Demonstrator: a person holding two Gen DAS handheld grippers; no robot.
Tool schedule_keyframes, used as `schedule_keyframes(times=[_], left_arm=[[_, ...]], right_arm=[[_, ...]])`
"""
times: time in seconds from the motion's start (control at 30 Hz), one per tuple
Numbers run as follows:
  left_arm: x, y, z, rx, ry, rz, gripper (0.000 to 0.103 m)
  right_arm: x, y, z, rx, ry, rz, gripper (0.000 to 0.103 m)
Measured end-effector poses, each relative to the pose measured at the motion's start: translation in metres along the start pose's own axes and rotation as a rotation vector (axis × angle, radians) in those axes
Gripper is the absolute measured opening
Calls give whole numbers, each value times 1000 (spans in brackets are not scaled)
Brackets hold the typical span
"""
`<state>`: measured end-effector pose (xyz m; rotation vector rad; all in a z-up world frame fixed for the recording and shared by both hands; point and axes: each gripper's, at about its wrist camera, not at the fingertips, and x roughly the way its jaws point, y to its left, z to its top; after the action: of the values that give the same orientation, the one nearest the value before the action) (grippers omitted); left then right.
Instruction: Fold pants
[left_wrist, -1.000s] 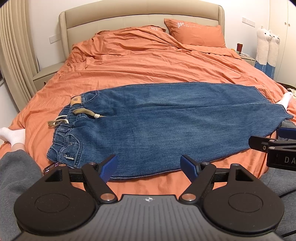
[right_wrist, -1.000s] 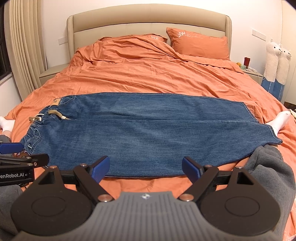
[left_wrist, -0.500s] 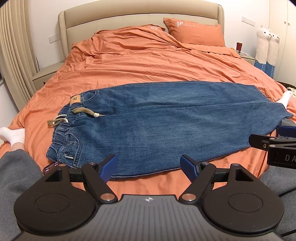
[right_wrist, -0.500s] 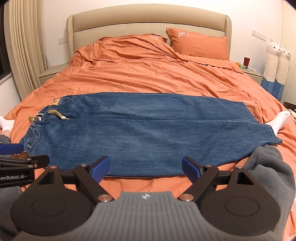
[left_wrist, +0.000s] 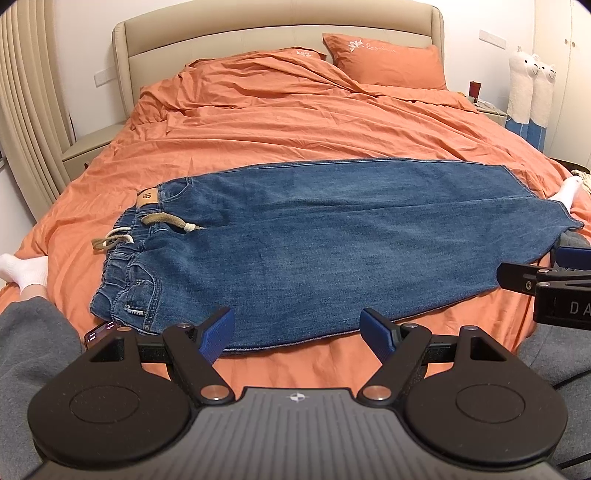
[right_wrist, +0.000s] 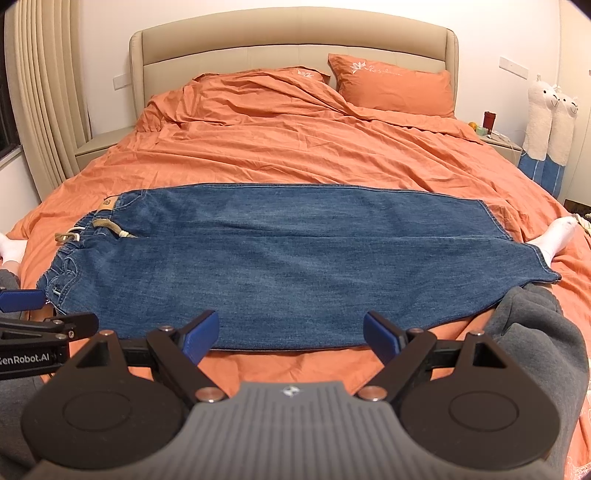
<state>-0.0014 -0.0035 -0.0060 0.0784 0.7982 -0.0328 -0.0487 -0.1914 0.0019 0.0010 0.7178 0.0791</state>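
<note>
Blue jeans (left_wrist: 325, 243) lie flat across the orange bed, folded lengthwise, waistband with a beige drawstring (left_wrist: 147, 230) at the left and leg hems at the right; they also show in the right wrist view (right_wrist: 280, 266). My left gripper (left_wrist: 297, 334) is open and empty, held just short of the jeans' near edge. My right gripper (right_wrist: 291, 338) is open and empty, also just short of the near edge. The right gripper shows at the right edge of the left wrist view (left_wrist: 554, 280); the left gripper shows at the left edge of the right wrist view (right_wrist: 33, 321).
The orange duvet (left_wrist: 295, 122) covers the bed, with a pillow (left_wrist: 388, 61) at the beige headboard. The person's grey-trousered legs (right_wrist: 535, 332) and white-socked feet (left_wrist: 26, 273) flank the jeans. A phone (left_wrist: 101, 334) lies by the waistband. Nightstands stand on both sides; llama plushies (right_wrist: 550, 122) stand at the right.
Nothing has visibly changed beyond a very slight camera shift; both grippers stay open and the jeans lie still.
</note>
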Motion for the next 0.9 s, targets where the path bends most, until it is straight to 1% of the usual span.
schedule_keyframes(times=[0.33, 0.47, 0.53, 0.63, 0.7, 0.73, 0.8, 0.83, 0.9], left_arm=[[1, 1, -1, 12, 5, -5, 90], [3, 4, 3, 60, -4, -19, 90], [3, 8, 7, 105, -15, -31, 84], [4, 19, 18, 183, -37, -58, 80], [5, 29, 27, 252, -47, -64, 77], [7, 33, 32, 294, -46, -63, 74], [12, 37, 40, 395, -29, -53, 73], [15, 40, 44, 442, -17, -51, 69], [22, 49, 49, 520, 1, -69, 68]], right_arm=[[1, 0, -1, 3, 2, -1, 82], [1, -1, -1, -4, 2, -1, 82], [1, -4, 1, -23, -15, 6, 82], [0, -13, 7, -56, -50, 19, 82], [-1, -24, 14, -77, -79, 40, 82], [-1, -29, 18, -86, -91, 52, 82], [0, -40, 27, -118, -122, 79, 82], [1, -46, 32, -143, -141, 88, 82], [7, -57, 42, -191, -129, 91, 82]])
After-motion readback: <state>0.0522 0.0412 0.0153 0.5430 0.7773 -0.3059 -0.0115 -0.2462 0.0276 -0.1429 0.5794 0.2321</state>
